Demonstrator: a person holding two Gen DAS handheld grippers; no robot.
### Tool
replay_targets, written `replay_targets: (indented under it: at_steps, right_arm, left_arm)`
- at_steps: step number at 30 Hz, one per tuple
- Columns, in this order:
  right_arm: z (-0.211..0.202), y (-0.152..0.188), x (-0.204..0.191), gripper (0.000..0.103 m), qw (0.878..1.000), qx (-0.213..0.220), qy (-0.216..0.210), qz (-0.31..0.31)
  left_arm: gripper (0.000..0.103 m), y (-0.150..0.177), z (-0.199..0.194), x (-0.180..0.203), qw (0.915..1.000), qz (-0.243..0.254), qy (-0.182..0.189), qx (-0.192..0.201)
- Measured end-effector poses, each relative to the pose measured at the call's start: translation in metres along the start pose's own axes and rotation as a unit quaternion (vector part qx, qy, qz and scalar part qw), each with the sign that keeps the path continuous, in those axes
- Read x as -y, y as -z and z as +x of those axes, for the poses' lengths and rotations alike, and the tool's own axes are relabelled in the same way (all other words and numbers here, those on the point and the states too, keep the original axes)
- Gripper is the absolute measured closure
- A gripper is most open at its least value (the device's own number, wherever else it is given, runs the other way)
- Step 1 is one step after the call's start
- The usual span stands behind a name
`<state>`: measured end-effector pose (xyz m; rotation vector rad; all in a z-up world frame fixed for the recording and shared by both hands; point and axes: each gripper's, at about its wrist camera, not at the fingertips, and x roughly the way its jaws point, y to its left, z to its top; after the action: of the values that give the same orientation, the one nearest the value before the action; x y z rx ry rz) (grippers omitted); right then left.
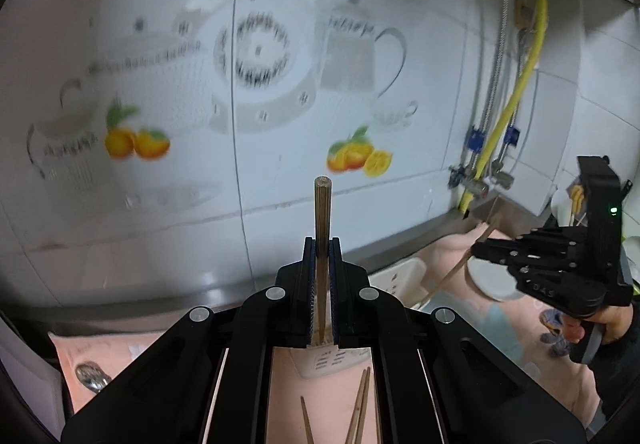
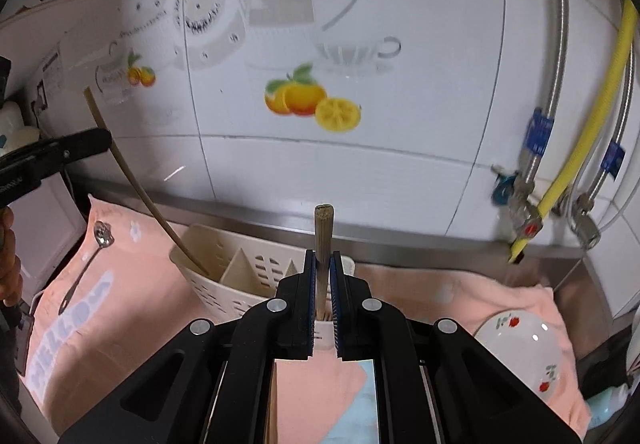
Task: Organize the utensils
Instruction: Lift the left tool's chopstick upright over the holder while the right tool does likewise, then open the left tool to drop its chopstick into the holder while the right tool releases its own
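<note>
My left gripper [image 1: 322, 244] is shut on a wooden chopstick [image 1: 322, 212] that stands up between its pads. In the right wrist view the same chopstick [image 2: 132, 180] slants down with its tip inside the left compartment of the cream utensil caddy [image 2: 208, 276], held by the left gripper [image 2: 96, 142]. My right gripper [image 2: 323, 258] is shut on another chopstick [image 2: 322, 236], upright above the caddy's right side. It also shows in the left wrist view [image 1: 480, 246] at the right. Loose chopsticks [image 1: 360, 408] lie on the pink cloth below the left gripper.
A metal spoon [image 2: 90, 264] lies on the pink cloth [image 2: 120, 316] left of the caddy. A white flowered bowl [image 2: 524, 348] sits at the right. The tiled wall, a yellow hose [image 2: 580, 148] and valves stand behind the steel counter edge.
</note>
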<state>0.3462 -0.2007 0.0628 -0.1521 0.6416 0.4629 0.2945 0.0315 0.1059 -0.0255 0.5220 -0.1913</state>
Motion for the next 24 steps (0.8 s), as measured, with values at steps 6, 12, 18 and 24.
replay_targets:
  at_steps: [6, 12, 18, 24]
  right_arm:
    - [0.009, 0.008, 0.002, 0.096, 1.0, -0.011, 0.001, 0.007]
    - [-0.003, 0.012, 0.001, 0.086, 1.0, 0.002, 0.007, 0.009]
    - [-0.032, 0.028, -0.006, 0.079, 1.0, 0.024, 0.001, 0.009]
    - [-0.049, 0.071, -0.025, 0.073, 1.0, 0.023, -0.009, -0.002]
  left_arm:
    - [0.097, 0.017, 0.023, -0.007, 0.9994, -0.005, -0.004, -0.033]
    - [0.095, 0.023, 0.016, -0.008, 0.9995, -0.006, -0.009, -0.029]
    - [0.074, 0.043, -0.011, -0.003, 0.9997, 0.0, -0.016, -0.018]
    - [0.061, 0.082, -0.028, -0.003, 0.9991, -0.011, -0.023, -0.035]
